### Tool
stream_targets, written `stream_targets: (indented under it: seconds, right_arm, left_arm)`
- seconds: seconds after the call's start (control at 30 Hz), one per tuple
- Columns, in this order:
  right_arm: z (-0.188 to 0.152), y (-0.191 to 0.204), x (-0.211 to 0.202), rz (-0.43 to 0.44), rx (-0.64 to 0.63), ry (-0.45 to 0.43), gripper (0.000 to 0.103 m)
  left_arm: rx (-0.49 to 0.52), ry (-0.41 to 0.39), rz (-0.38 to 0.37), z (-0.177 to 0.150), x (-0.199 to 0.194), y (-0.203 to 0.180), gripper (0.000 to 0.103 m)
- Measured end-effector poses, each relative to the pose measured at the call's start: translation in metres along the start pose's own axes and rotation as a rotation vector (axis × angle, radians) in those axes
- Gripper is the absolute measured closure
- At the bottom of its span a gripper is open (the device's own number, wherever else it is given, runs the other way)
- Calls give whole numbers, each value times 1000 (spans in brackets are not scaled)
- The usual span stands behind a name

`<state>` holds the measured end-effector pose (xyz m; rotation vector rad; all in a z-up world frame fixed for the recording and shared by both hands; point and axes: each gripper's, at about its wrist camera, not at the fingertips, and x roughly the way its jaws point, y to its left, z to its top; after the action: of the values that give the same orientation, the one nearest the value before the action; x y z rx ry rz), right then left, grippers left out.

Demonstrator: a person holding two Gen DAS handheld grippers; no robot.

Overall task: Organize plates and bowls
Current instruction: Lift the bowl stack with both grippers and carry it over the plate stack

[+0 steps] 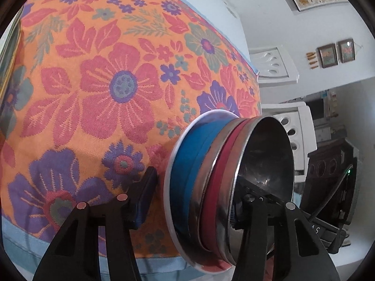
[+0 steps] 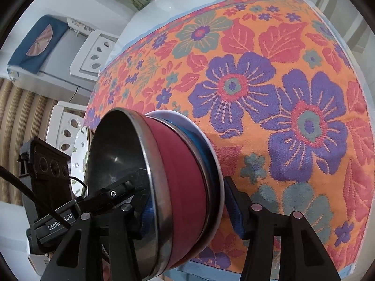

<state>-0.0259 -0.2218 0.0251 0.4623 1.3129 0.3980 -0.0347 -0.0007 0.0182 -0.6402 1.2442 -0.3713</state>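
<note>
Stack of bowls (image 1: 211,178) upright on floral cloth (image 1: 93,82), mouths upward, both grippers' jaws clamped across opposite rims.

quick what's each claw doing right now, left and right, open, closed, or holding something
Left claw: closed on the stack of bowls, one finger inside, one under the white plate.
Right claw: closed on the same stack's opposite side.

A floral cloth (image 1: 105,89) covers the white table (image 2: 168,7).
</note>
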Motion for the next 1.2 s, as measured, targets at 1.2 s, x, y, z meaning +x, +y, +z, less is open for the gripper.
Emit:
stream_targets:
  seconds: [1.2]
  right_arm:
    - [8,128,-30,49,115,-59,50]
  left_arm:
    - [32,-192,141,47,-141,-16,55]
